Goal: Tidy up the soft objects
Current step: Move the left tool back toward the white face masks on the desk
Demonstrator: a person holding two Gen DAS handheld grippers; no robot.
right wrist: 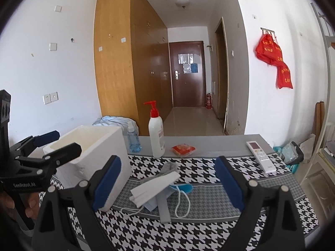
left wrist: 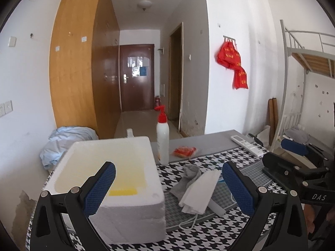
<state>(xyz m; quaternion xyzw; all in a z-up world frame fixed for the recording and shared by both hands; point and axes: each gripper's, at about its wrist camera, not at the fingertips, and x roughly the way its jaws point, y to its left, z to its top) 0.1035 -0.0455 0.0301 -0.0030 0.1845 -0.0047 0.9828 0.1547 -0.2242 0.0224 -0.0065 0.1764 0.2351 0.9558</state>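
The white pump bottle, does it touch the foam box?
Apart. In the right wrist view, the pump bottle stands clear of the foam box, with grey table between.

Both wrist views face the door (left wrist: pixel 137 77) across the table (right wrist: pixel 209 144), sharing it closely

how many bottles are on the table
2. A tall white pump bottle with a red pump stands at the table's far edge; a small clear blue spray bottle stands between it and the white foam box, which may hide more.
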